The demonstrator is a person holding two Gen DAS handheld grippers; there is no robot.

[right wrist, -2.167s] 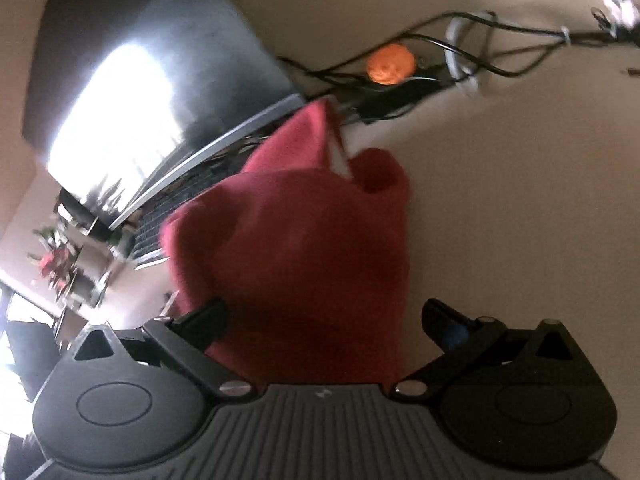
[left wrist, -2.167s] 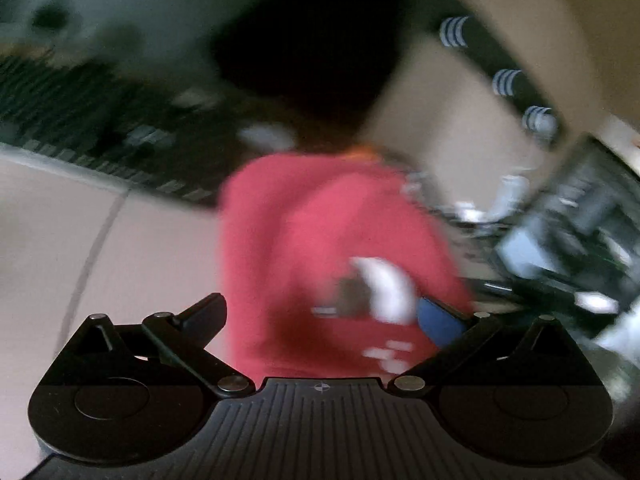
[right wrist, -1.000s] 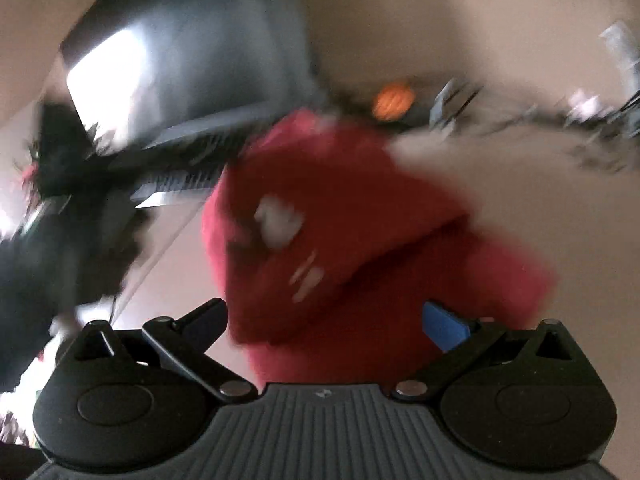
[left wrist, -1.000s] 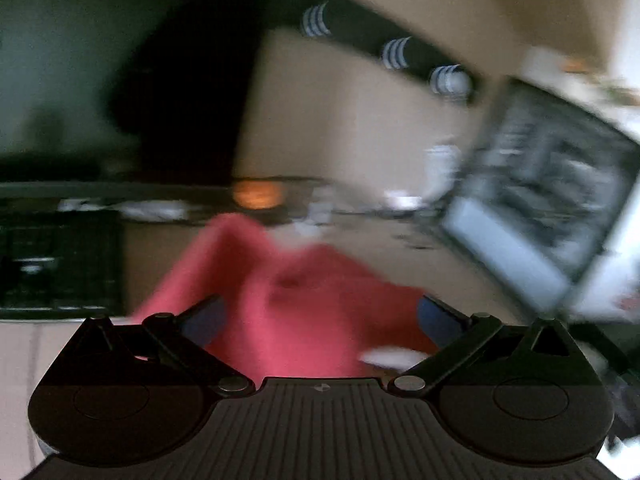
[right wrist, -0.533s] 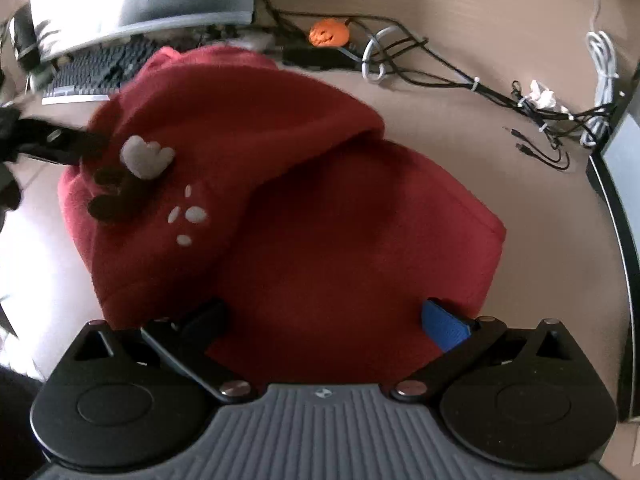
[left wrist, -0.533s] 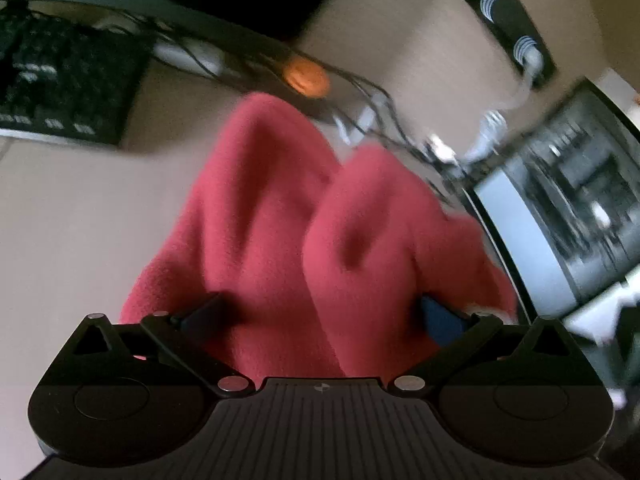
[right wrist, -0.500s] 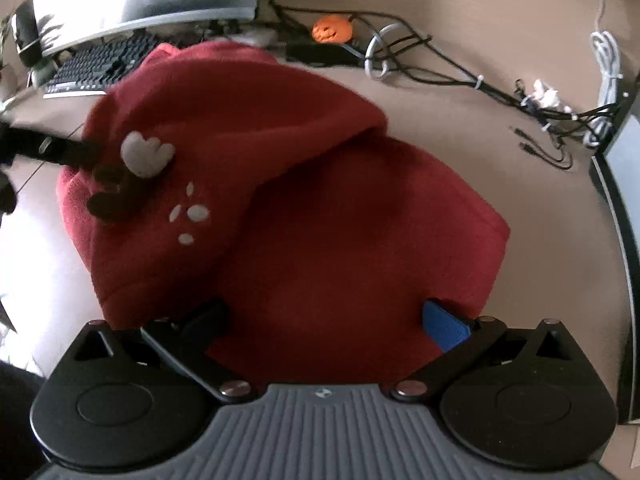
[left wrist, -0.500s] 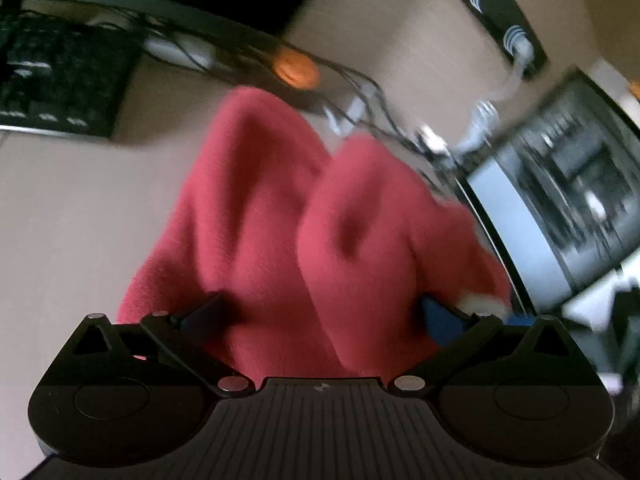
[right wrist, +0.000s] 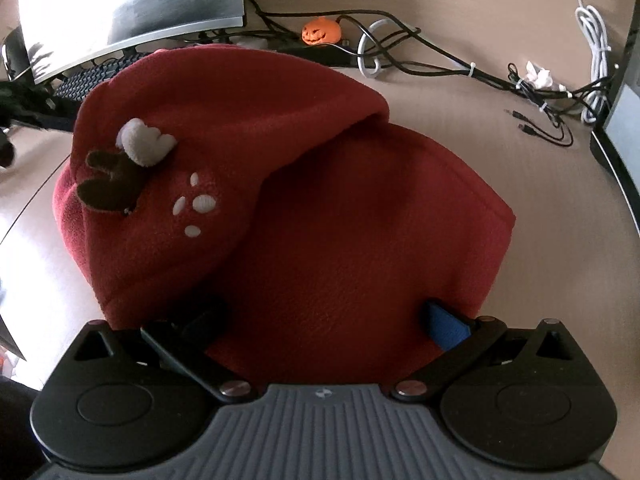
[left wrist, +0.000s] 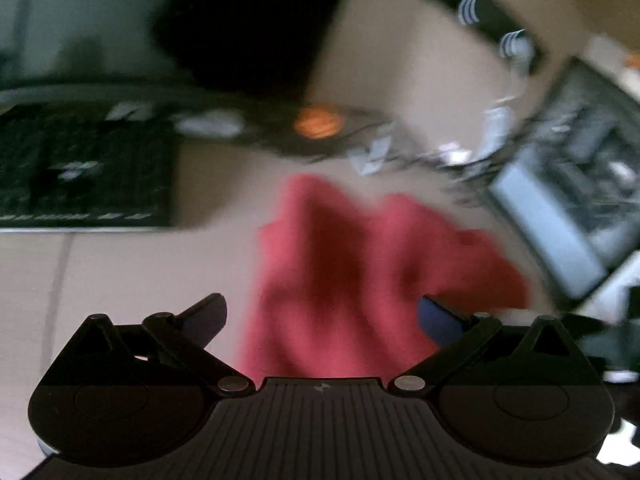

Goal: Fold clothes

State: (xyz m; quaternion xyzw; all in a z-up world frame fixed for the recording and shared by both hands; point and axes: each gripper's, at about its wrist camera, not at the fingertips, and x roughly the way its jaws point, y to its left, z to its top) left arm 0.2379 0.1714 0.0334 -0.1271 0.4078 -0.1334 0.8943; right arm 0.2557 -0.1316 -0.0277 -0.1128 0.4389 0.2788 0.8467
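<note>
Red fleece hoodie lies mid-frame on the desk. Left gripper and right gripper fingers spread wide, holding nothing.

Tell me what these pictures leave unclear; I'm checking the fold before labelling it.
- Left wrist view: motion blur smears the red garment; its folds are unreadable.
- Right wrist view: the garment's near edge is hidden behind the right tool.
- The keyboard is mostly covered by the garment.

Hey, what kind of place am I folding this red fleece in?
Most likely a computer desk in an office or study: a monitor with a keyboard below it, tangled cables, and a small pumpkin ornament behind the red fleece.
</note>
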